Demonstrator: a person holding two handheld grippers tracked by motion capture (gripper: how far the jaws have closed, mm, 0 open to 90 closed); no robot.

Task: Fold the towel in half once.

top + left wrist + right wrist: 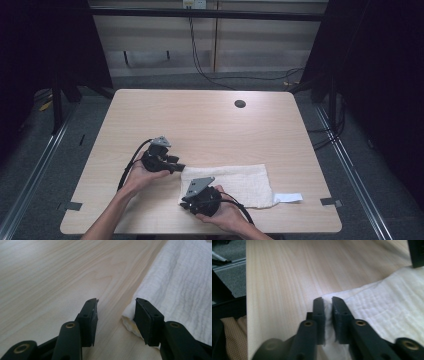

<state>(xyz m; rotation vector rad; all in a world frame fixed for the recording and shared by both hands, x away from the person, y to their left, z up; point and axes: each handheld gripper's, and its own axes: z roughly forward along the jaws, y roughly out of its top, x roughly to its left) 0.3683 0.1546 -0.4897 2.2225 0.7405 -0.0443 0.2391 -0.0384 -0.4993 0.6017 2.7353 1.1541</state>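
White waffle-textured cloth lying flat on wooden table, right tool pinching its corner, left tool released beside its edge

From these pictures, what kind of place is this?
Probably a lab or recording workstation, not a home. A plain wooden table stands between dark curtains, cables run across the grey floor behind it, and metal rails line the sides. A white towel lies on the table.

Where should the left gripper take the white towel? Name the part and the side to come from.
Best guess: the towel's free far-left corner, approached from the bare table on its left. That corner lies flat by the open left gripper, edge exposed; the right gripper already pinches the near-left corner.
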